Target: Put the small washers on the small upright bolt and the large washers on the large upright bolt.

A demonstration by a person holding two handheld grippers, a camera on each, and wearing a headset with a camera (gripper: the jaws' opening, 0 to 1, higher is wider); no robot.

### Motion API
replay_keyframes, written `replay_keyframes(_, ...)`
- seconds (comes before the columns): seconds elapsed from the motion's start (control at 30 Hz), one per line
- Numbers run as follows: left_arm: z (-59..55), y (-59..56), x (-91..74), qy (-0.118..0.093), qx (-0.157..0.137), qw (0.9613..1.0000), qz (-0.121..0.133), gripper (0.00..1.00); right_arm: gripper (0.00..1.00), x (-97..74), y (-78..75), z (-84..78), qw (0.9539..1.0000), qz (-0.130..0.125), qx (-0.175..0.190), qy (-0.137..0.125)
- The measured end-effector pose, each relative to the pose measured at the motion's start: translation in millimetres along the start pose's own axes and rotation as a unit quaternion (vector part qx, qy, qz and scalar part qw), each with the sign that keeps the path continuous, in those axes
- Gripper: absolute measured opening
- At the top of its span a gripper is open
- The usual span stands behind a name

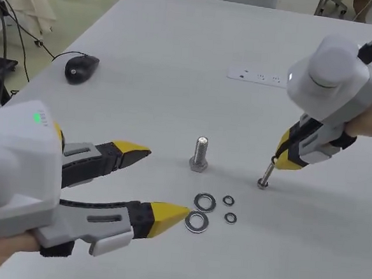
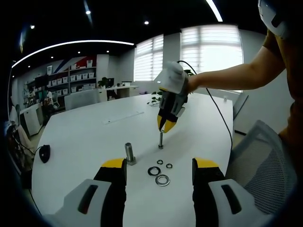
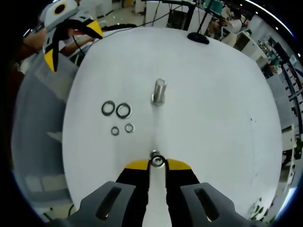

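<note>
Head view: small bolt (image 1: 265, 176) upright

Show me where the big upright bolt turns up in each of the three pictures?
Head view: the large bolt stands near the centre, just above the washers.
Left gripper view: the large bolt stands below centre, left of the washers.
Right gripper view: the large bolt stands above centre, right of the washers.
Shared landmark: the four loose washers lying flat beside it.
</note>
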State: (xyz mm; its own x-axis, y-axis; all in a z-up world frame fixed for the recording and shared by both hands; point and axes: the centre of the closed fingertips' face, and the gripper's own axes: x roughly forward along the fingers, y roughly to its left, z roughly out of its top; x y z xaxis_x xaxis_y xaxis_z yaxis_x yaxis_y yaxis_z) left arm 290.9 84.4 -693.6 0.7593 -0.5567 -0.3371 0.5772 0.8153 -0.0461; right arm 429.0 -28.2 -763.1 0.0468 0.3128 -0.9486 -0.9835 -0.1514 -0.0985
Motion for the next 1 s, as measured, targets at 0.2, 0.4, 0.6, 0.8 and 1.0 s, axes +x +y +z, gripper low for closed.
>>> replay_keyframes(0.2,-1.8,1.5,-1.6,0.000,-0.001,1.0000,0.002,0.55,0.12,3.7,-1.3,1.5,1.0000,-0.002,-0.006,0.002)
replay_keyframes(0.4,-2.4,2.3,-3.2,-0.001,-0.003,1.0000,0.004,0.55,0.12,8.8,0.5,0.5,0.9999,0.002,-0.011,0.008)
replay_keyframes(0.6,-4.4,2.4,-3.8,0.002,-0.003,1.0000,0.005,0.55,0.12,17.0,3.0,-4.2,0.9998,0.007,-0.013,0.010)
replay_keyframes(0.8,-6.9,2.4,-4.4,0.005,-0.004,1.0000,0.006,0.55,0.13,27.9,3.9,-8.2,0.9998,0.011,-0.017,0.007)
replay_keyframes(1.0,-9.3,4.5,-5.8,0.009,-0.006,0.9999,0.010,0.55,0.13,40.8,6.5,-10.3,0.9996,0.017,-0.023,0.002)
